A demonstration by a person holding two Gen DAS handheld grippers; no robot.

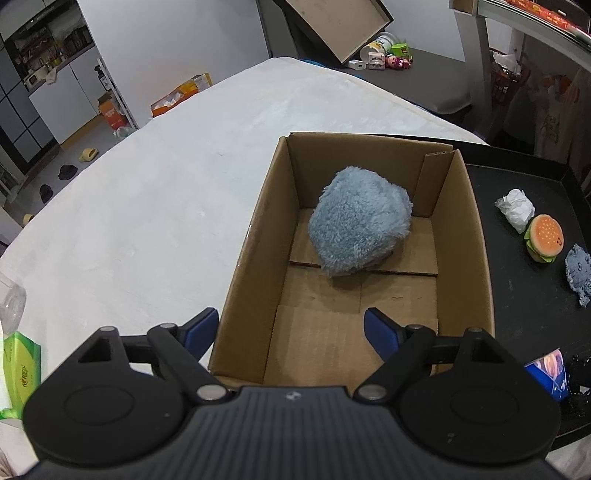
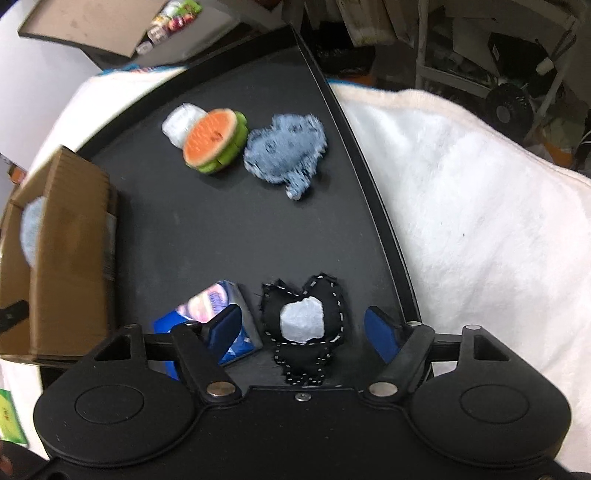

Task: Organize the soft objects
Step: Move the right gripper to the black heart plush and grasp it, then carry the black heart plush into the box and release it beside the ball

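Observation:
A fluffy blue-grey plush (image 1: pixel 360 220) lies inside an open cardboard box (image 1: pixel 469 236). My left gripper (image 1: pixel 290 330) is open and empty, hovering over the box's near end. On the black tray (image 2: pixel 221 229) lie a plush burger (image 2: pixel 216 140), a denim plush (image 2: pixel 286 153), a white crumpled wad (image 2: pixel 177 123), a black stitched plush with a white patch (image 2: pixel 303 325) and a blue packet (image 2: pixel 210 314). My right gripper (image 2: pixel 304 330) is open, its fingers either side of the black plush. The box (image 2: pixel 70 266) stands left of the tray in the right wrist view.
A white cloth (image 1: pixel 155 206) covers the table left of the box. A green tissue pack (image 1: pixel 20 369) lies at the near left edge. A white fluffy blanket (image 2: pixel 480 221) lies right of the tray. Small toys and a leaning brown board (image 1: pixel 340 26) stand at the back.

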